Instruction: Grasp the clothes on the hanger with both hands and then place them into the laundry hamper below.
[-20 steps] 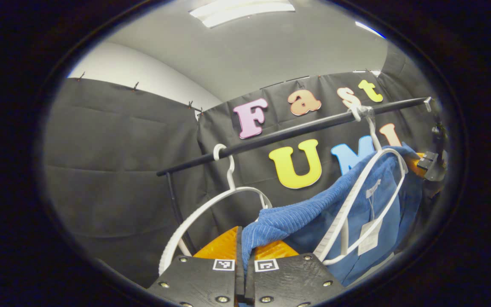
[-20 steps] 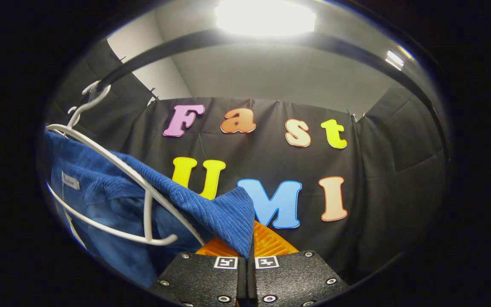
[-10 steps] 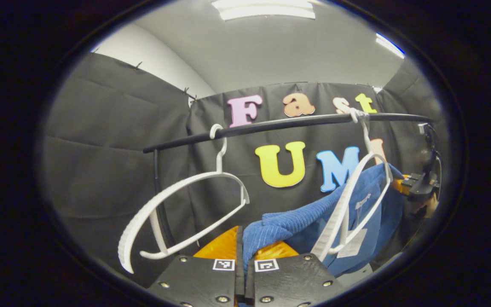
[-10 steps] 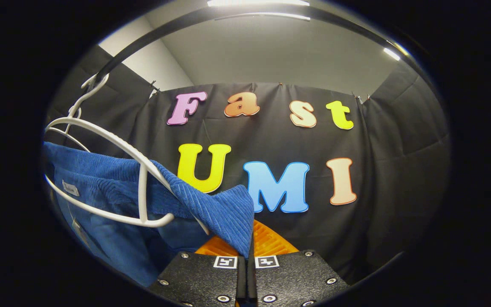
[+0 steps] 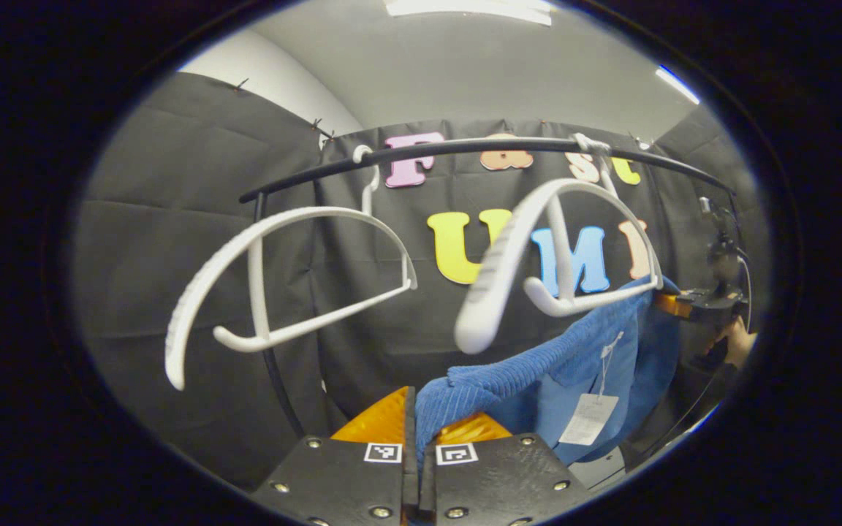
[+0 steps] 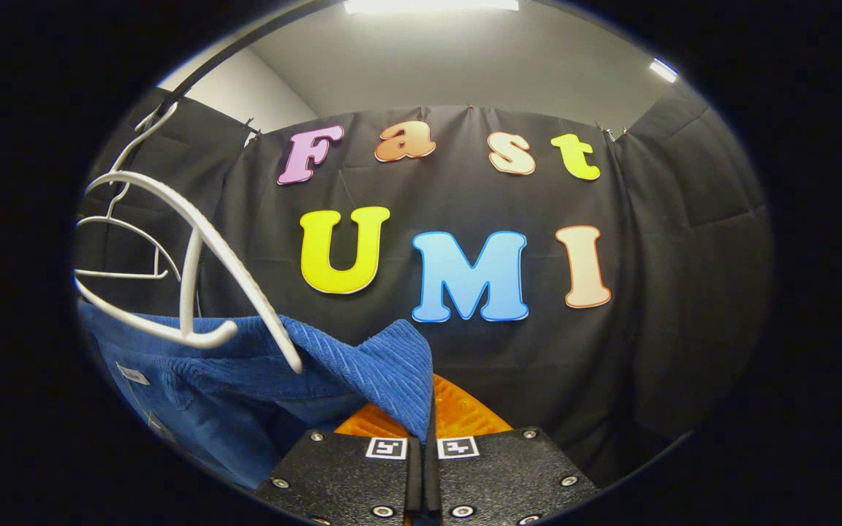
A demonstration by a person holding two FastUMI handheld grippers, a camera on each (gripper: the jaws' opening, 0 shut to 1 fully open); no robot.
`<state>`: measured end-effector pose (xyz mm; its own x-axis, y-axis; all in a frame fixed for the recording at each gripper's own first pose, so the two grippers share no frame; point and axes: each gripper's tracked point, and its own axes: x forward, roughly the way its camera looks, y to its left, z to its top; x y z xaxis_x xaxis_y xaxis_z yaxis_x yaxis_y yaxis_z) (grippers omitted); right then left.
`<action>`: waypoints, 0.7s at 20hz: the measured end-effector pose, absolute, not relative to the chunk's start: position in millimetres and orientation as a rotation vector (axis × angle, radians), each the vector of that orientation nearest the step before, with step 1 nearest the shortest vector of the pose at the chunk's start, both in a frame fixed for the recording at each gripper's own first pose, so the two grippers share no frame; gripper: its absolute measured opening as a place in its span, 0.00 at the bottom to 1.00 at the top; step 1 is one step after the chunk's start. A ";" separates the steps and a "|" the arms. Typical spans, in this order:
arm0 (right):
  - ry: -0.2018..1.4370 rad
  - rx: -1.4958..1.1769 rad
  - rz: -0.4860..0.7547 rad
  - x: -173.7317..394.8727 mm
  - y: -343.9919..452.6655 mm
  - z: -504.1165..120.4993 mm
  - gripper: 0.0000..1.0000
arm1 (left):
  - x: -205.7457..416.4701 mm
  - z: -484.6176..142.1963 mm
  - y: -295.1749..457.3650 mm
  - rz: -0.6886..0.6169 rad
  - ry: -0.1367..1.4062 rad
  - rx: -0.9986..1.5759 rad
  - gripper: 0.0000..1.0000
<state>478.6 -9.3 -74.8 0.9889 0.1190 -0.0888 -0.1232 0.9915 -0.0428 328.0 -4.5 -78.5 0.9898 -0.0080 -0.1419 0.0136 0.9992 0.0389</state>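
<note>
A blue ribbed garment (image 5: pixel 538 372) hangs stretched between both grippers, below the white hanger (image 5: pixel 538 241) it has slipped off. My left gripper (image 5: pixel 415 431) is shut on one edge of the cloth. In the right gripper view the same garment (image 6: pixel 267 380) sags to the left, and my right gripper (image 6: pixel 428 420) is shut on its other corner. The bare hanger (image 6: pixel 194 270) swings just above the cloth. A paper tag (image 5: pixel 588 420) dangles from the garment. The right gripper (image 5: pixel 699 305) and the hand holding it appear at the far right of the left gripper view.
A black rail (image 5: pixel 465 150) runs across the top and carries a second bare white hanger (image 5: pixel 282 277) on the left. The rail's upright post (image 5: pixel 275 351) stands at the left. Black cloth walls close in behind.
Both grippers have come down with the garment. The cloth has slid off the white hanger, which now hangs bare and tilted above it.
</note>
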 end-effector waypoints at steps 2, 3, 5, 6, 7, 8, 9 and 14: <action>0.122 -0.050 0.119 472.6 -14.8 -91.8 0.01 | 325.5 -97.8 -14.5 -0.015 0.166 0.057 0.02; 0.140 -0.046 0.119 467.9 -17.4 -100.5 0.01 | 324.9 -105.0 -19.1 -0.023 0.178 0.055 0.02; 0.162 -0.054 0.113 458.5 -23.8 -111.8 0.01 | 319.5 -117.7 -26.2 -0.028 0.197 0.059 0.02; 0.167 -0.062 0.112 453.5 -26.4 -115.6 0.01 | 315.9 -121.9 -28.0 -0.027 0.205 0.062 0.02; 0.175 -0.066 0.113 449.1 -28.5 -119.6 0.01 | 308.1 -124.3 -27.2 -0.029 0.211 0.061 0.02; 0.180 -0.067 0.114 443.5 -30.8 -122.6 0.01 | 304.6 -124.9 -27.8 -0.034 0.213 0.057 0.02; 0.187 -0.068 0.115 437.1 -32.4 -125.0 0.01 | 305.1 -126.2 -28.9 -0.036 0.214 0.054 0.02; 0.182 -0.047 0.110 388.7 -41.6 -115.2 0.01 | 269.9 -110.7 -49.2 -0.064 0.173 0.039 0.02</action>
